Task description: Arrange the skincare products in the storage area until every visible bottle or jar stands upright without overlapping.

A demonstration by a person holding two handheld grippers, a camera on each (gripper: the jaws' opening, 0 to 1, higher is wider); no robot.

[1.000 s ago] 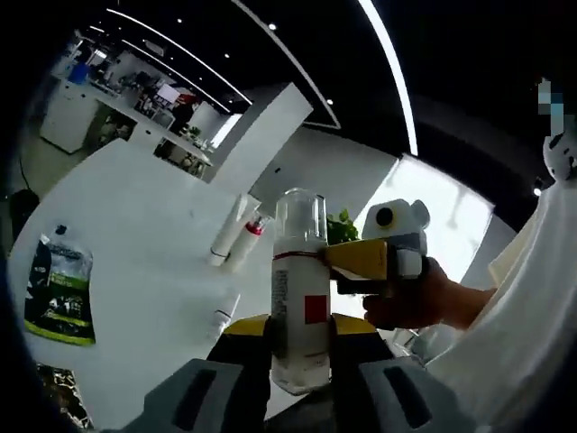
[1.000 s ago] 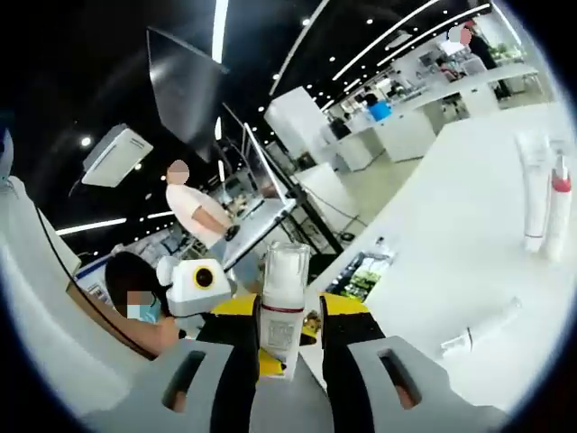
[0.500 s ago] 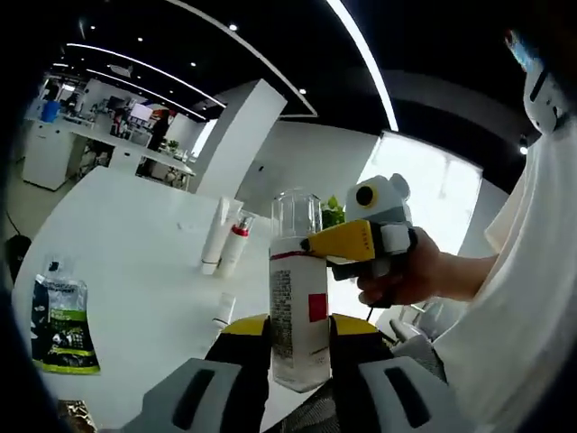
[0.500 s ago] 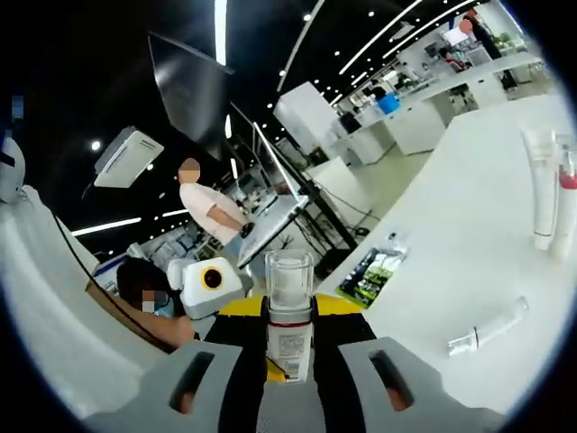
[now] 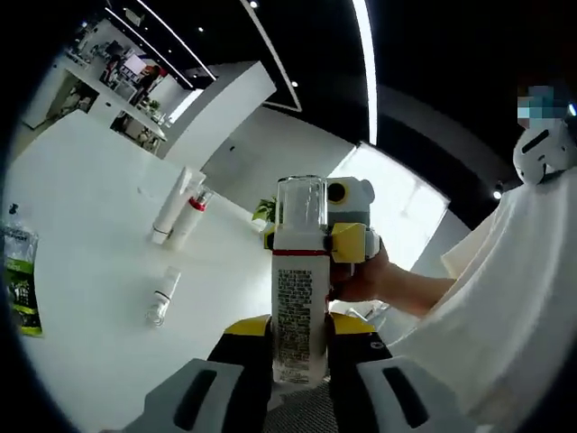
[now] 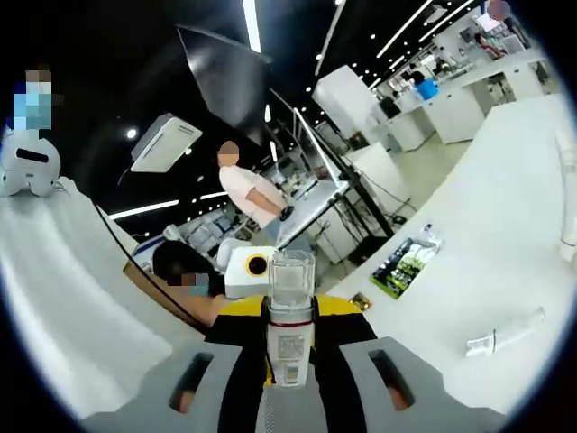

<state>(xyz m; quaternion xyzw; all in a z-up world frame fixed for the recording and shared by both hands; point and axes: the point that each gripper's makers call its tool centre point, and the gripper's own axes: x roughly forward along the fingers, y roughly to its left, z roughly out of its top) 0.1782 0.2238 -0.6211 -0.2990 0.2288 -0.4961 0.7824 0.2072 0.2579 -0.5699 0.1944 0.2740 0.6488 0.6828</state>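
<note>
Both my left gripper (image 5: 298, 347) and right gripper (image 6: 290, 347) have their jaws closed on one bottle (image 5: 299, 298), held upright in the air above the white surface (image 5: 90, 271); if either pulls unevenly, I judge it could twist, slip and fall.

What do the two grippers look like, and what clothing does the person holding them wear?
Left gripper: two broad grey jaws with slotted recesses, black inner faces and yellow tips. Right gripper shows the same grey, black and yellow build. Seen from the left gripper view, the right gripper has a yellow jaw and a white body. The person wears a white sleeve.
</note>
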